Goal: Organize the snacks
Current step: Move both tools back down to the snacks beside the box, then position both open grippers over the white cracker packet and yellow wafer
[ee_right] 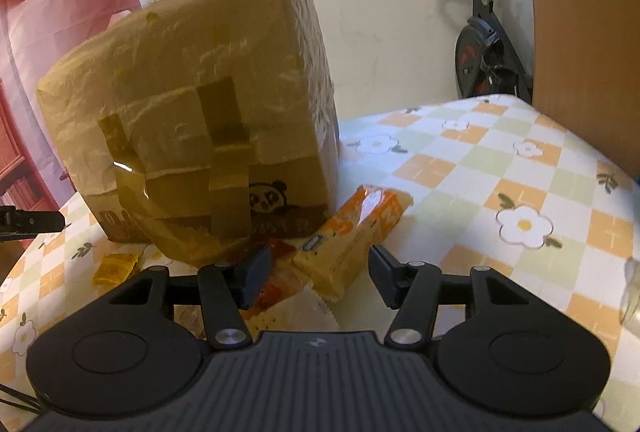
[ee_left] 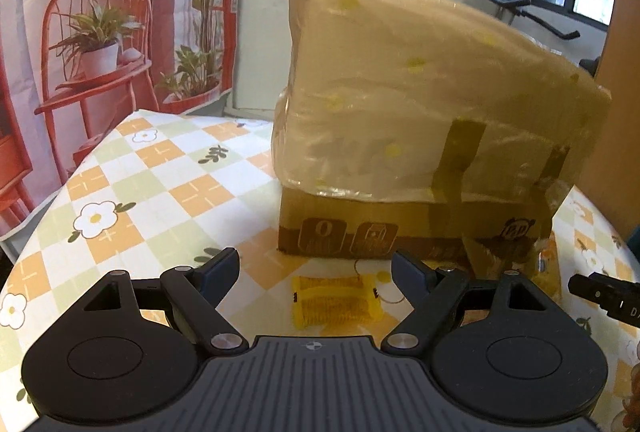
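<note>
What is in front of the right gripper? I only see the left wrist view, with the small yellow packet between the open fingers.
Observer: An orange and yellow snack packet lies between the right gripper fingers, which are open.
Operator: Is it touching the plastic-wrapped brown cardboard box?
Observer: Its far end lies close beside the cardboard box, at the corner near the printed panda; I cannot tell whether they touch.
Operator: Anything else under that gripper?
Observer: Yes, a red and clear wrapper lies by the left finger, partly hidden by it.
Operator: And my left gripper?
Observer: The left gripper is open, with the small yellow packet lying on the checked floral tablecloth between its fingers.
</note>
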Available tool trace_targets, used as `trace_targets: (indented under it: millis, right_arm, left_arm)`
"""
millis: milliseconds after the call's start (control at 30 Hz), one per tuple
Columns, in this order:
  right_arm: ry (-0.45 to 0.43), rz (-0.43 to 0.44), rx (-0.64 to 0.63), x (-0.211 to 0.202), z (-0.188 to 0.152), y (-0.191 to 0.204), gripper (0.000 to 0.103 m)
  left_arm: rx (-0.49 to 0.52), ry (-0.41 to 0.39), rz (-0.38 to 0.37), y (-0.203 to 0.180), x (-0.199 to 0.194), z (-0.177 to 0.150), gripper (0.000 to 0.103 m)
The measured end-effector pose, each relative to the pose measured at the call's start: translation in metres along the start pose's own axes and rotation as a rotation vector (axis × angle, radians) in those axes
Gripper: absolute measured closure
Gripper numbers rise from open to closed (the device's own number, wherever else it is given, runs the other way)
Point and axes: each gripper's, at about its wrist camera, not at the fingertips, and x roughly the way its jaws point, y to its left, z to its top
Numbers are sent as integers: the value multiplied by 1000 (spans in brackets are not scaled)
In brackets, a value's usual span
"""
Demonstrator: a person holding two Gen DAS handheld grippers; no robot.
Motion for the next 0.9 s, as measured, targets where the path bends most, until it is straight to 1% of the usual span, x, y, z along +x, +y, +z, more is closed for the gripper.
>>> trace_targets:
  millis: [400, 600, 700, 800, 900]
  right_arm:
    - [23, -16, 20, 16, 2, -9, 45]
    - [35, -32, 18, 33, 10, -14, 45]
    - [32, -22, 18, 36, 13, -14, 45]
    - [39, -17, 5, 37, 11, -11, 45]
    - [50, -19, 14, 34, 6, -14, 45]
  left_arm:
    - [-9, 39, 2, 3, 16, -6, 18]
    - [-16, 54, 0, 4, 22, -9, 18]
    - [-20, 63, -3, 4, 24, -11, 18]
    - [-23, 75, -18, 1, 25, -14, 19]
    - [-5, 80, -49, -10, 25, -17, 19]
